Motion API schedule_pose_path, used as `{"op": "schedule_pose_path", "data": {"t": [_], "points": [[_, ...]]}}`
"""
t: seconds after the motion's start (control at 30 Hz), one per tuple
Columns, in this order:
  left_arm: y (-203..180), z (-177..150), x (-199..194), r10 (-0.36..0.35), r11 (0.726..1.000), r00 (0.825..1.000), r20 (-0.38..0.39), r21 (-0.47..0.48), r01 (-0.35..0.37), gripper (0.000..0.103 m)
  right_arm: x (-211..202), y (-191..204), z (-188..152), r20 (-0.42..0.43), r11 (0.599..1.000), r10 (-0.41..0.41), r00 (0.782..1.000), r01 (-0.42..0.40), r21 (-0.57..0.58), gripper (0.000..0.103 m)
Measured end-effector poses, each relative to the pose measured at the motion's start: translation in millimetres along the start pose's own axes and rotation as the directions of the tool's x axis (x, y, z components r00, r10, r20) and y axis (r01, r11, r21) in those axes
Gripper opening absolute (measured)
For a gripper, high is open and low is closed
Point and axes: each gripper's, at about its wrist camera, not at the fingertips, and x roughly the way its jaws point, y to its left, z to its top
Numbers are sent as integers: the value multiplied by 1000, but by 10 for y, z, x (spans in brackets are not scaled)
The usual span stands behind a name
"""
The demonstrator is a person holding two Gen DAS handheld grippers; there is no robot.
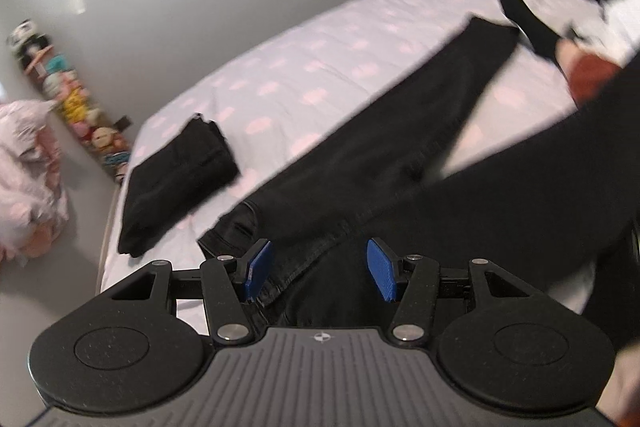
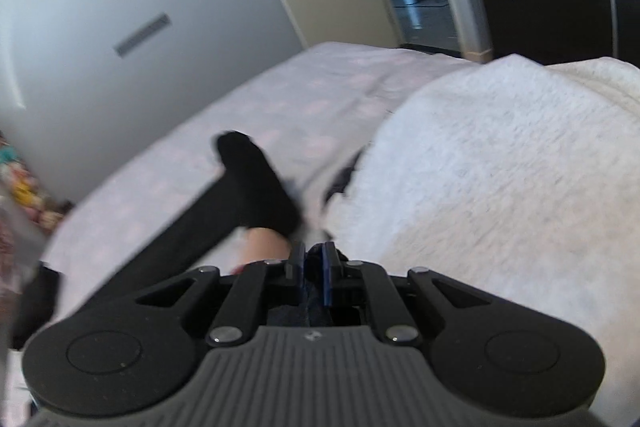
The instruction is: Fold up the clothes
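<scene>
No readable words, numbers or brand names appear in either view; the only mark is a small round white emblem point(image 1: 320, 337), too small to make out, on each gripper's ribbed grey body point(image 1: 320, 379).

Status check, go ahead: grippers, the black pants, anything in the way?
Left gripper open over waistband. Right gripper shut on dark cloth. Black pants spread on bed. White fleece close beside.

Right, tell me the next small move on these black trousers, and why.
Probably close the left gripper on the waistband: its jaws stand open around the black trousers, gripping nothing. The right gripper is already shut on dark fabric. The trousers lie unfolded across the bed, beside a folded black garment.
</scene>
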Motion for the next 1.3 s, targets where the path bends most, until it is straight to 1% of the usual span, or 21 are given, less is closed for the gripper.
{"op": "schedule_pose_path", "data": {"t": [0.17,0.27,0.3,0.33,0.37,0.5,0.6,0.67,0.73,0.77,0.8,0.87,0.93,0.97,1.03,1.1,1.13,1.2,1.23,1.27,1.3], "points": [[-82,-181,96,-74,989,994,-75,126,83,62,320,55,8,-26,981,-153,988,149,-124,11],[-154,-274,189,-138,971,983,-125,178,159,62,320,130,93,-65,969,-196,978,183,-163,12],[-180,-305,221,-160,963,977,-142,194,186,62,266,140,147,-52,961,-219,974,206,-184,15],[-215,-326,264,-183,954,970,-161,207,214,62,200,145,200,-40,954,-236,971,223,-202,24],[-255,-342,314,-207,945,962,-180,219,244,62,82,131,253,-31,952,-232,972,221,-212,30],[-514,-360,560,-268,906,932,-245,265,330,62,-316,152,351,-35,949,-186,982,171,-265,30],[-771,-331,708,-303,869,911,-280,311,384,62,-583,269,215,-57,917,-154,986,121,-380,35],[-957,-319,789,-298,847,905,-305,352,398,62,-723,356,52,-79,882,-128,989,77,-466,41],[-1148,-336,878,-271,827,904,-330,401,395,62,-855,445,-157,-113,827,-105,988,24,-561,46],[-1234,-351,925,-256,818,905,-339,423,390,62,-922,487,-280,-131,787,-100,986,-2,-617,50],[-1314,-372,965,-240,812,906,-347,440,384,62,-980,530,-420,-146,732,-102,984,-25,-681,51],[-1457,-421,1037,-201,806,911,-361,467,363,62,-1080,595,-696,-145,604,-124,982,-41,-796,59],[-1563,-473,1098,-154,809,917,-367,486,330,62,-1189,635,-985,-129,450,-146,981,-50,-892,66],[-1603,-498,1130,-134,812,919,-371,490,317,62,-1225,644,-1108,-113,382,-157,981,-45,-923,70],[-1665,-542,1190,-102,819,921,-376,493,292,62,-1257,649,-1356,-67,238,-176,982,-24,-971,72],[-1697,-577,1247,-85,821,924,-374,499,277,62,-1174,630,-1510,-8,146,-211,978,23,-989,72],[-1696,-585,1272,-80,826,923,-376,494,273,62,-1128,618,-1580,22,104,-226,974,46,-993,71],[-1683,-592,1304,-77,836,921,-382,479,268,62,-1000,566,-1654,74,67,-258,963,94,-993,69],[-1674,-595,1307,-78,839,920,-384,473,268,62,-932,532,-1664,92,56,-273,958,111,-992,64],[-1666,-599,1310,-79,842,919,-385,467,268,62,-871,500,-1663,107,49,-287,952,127,-991,48],[-1658,-605,1311,-79,844,919,-386,464,268,62,-838,479,-1620,116,58,-296,948,139,-989,38]]}}
